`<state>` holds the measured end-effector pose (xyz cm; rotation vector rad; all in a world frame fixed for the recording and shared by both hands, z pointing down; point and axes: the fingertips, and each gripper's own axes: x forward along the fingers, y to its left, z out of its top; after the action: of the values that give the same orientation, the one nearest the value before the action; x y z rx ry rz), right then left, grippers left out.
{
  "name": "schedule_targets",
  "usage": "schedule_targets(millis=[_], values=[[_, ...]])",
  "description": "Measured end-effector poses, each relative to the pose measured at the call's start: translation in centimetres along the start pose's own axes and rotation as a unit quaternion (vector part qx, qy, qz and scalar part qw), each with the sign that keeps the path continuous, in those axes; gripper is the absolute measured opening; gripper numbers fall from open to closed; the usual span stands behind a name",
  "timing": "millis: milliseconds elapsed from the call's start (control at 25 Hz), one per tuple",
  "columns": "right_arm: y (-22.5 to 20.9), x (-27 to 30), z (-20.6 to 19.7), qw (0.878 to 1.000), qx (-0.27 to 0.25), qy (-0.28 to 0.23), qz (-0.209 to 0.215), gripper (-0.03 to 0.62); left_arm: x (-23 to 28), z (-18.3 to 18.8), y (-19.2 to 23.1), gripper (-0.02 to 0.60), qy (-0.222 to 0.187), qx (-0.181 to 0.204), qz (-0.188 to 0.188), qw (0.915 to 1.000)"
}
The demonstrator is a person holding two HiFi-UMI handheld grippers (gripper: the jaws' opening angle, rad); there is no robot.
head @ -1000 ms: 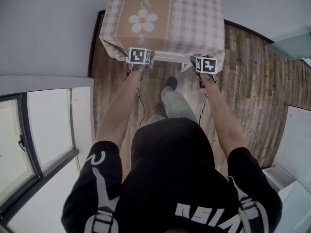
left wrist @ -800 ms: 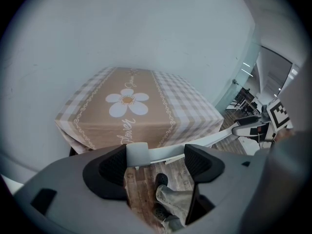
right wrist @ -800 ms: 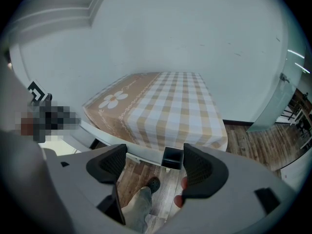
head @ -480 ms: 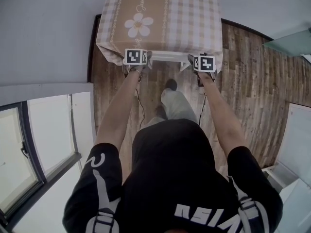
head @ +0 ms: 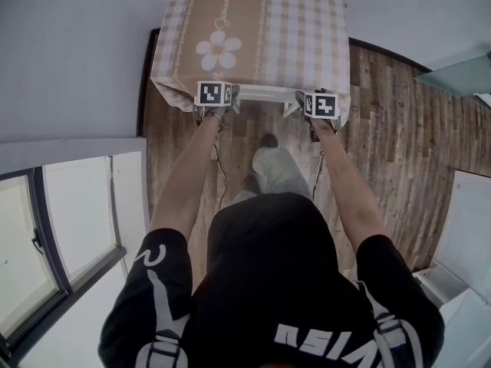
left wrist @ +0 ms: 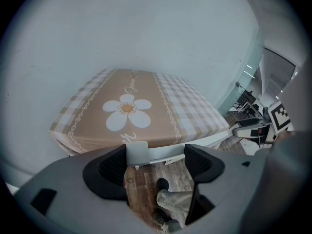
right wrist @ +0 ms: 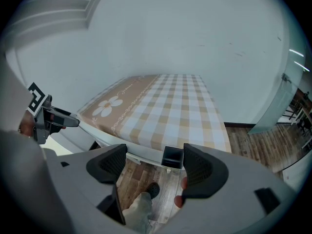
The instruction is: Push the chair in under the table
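Now the left tool [left wrist: 155, 164] is standing wide open around one top corner of the chair [head: 265, 92]. The chair is sitting almost fully under the tabletop [head: 307, 29]. The right tool [right wrist: 155, 165] is gaping around the other corner. I think they are needing one last small push forward.

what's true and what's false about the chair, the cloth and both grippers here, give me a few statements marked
1. The tablecloth bears a daisy print. True.
2. The left hand-held gripper is clamped shut. False: its jaws stand apart, with the chair's white corner between them, beside the left jaw.
3. The floor is wood plank. True.
4. The chair stands well clear of the tablecloth. False: its white back rail sits right at the cloth's near edge.
5. The right hand-held gripper has its jaws apart. True.
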<state>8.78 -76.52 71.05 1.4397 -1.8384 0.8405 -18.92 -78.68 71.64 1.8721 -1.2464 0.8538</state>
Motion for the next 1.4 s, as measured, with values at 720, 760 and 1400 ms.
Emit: schedule_targets(millis=[720,760,1400], values=[[-1.4,1.6,2.2,1.000,0.016,-0.015,0.007,0.382,1.5,2.6,0.2,0.376,-0.012,-0.006,0.004,0.9999],[-1.4,1.7,2.2,1.000,0.020,-0.016,0.008,0.382,1.5,2.6,0.2,0.376,-0.011,-0.006,0.004,0.9999],[-1.4,1.6,1.9,0.999,0.041,-0.012,0.009,0.377,1.6,2.5,0.2,0.376,-0.016,0.001,-0.010,0.9998]])
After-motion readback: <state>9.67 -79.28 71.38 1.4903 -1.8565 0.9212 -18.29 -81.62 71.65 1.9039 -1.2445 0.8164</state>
